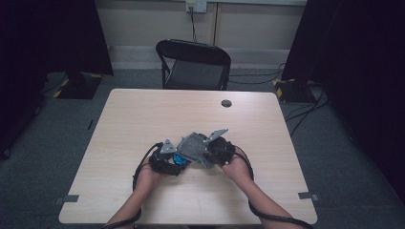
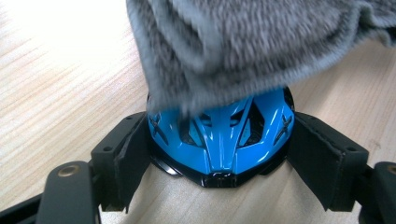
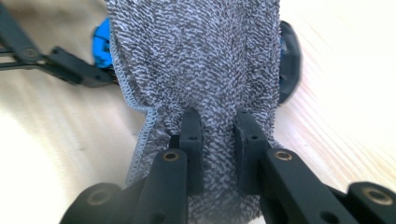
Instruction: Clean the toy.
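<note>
A small blue helmet with black trim sits on the wooden table, clamped at its two sides by my left gripper. In the high view the helmet peeks out blue beside the left gripper. A grey terry cloth is pinched in the shut jaws of my right gripper and drapes over the helmet's top. The cloth hides the helmet's far half. From above, the cloth lies between both hands, with the right gripper at its right edge.
Beyond the table's far edge stands a black folding chair. A small dark round spot sits near the far right of the tabletop. Cables trail from both grippers along the forearms. Dark curtains flank the room.
</note>
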Action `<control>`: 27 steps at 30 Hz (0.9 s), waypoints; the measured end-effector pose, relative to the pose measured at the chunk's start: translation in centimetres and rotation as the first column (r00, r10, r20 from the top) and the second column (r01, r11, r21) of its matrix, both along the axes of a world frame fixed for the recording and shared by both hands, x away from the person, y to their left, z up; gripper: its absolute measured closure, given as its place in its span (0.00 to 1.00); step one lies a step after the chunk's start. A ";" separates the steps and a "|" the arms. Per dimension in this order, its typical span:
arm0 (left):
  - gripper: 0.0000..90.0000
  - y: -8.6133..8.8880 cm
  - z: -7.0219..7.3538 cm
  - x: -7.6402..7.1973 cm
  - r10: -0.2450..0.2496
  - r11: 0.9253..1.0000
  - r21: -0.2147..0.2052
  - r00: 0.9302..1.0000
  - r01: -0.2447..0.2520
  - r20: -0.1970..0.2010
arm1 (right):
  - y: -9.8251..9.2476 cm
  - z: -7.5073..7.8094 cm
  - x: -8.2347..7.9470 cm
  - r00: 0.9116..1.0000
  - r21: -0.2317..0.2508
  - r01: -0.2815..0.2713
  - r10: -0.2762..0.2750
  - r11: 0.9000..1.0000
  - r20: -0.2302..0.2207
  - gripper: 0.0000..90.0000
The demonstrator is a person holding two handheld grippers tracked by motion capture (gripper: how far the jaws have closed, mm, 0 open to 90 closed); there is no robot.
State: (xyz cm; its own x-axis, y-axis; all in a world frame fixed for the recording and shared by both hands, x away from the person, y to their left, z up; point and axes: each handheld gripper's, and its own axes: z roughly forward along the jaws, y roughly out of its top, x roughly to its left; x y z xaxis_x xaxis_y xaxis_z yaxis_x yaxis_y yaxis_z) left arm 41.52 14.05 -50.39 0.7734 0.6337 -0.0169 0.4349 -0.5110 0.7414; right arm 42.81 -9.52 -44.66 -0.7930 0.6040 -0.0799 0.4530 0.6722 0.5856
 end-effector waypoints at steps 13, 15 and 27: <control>0.26 0.0 0.0 0.0 0.002 1.000 0.000 1.000 -0.002 0.001 | -1.7 0.6 1.8 0.997 0.015 0.082 -0.082 0.997 -0.006 0.85; 0.26 0.0 0.0 0.0 0.000 1.000 0.000 1.000 0.000 0.000 | -1.9 0.7 2.1 0.996 0.017 0.092 -0.092 0.996 -0.006 0.85; 0.26 0.0 0.0 0.0 0.002 1.000 -0.001 1.000 -0.002 0.000 | -3.7 0.4 3.5 0.987 0.030 0.159 -0.159 0.987 -0.025 0.85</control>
